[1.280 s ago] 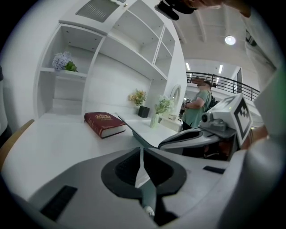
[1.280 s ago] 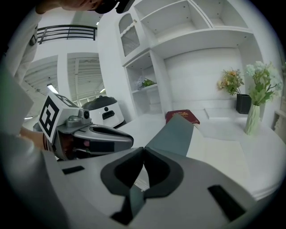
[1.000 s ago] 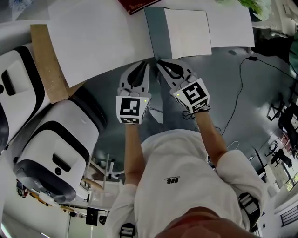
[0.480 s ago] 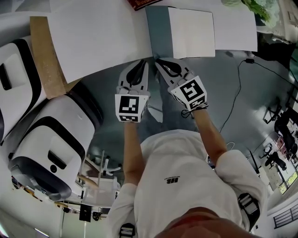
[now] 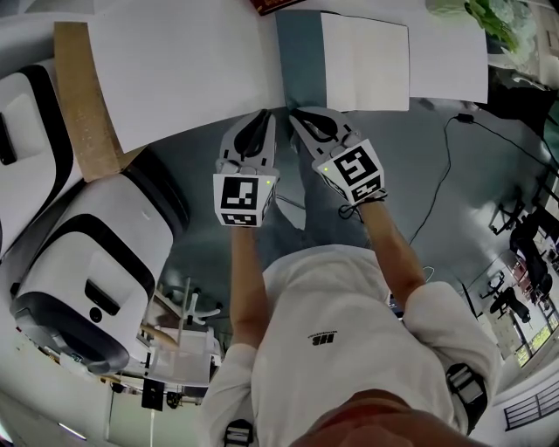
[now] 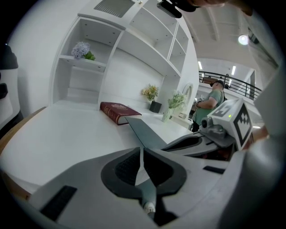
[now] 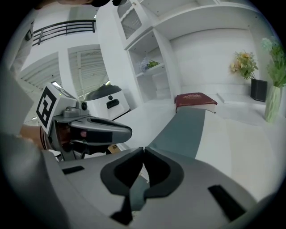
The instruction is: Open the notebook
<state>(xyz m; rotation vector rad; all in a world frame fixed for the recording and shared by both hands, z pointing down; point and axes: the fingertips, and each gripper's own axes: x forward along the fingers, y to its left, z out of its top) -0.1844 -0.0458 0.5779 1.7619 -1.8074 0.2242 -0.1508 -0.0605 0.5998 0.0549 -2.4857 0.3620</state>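
Grey-covered flat notebook lies on the white tabletop just beyond the 2 claws; left claw and right claw pinched closed, empty.

Red book cut by top edge, cover lettering unreadable, green plant blurred

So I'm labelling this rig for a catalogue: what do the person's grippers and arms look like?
The left gripper and right gripper are light grey shells with black padded tongs. Each carries a white cube with black square markers and a green light. The person wears a white short-sleeved T-shirt.
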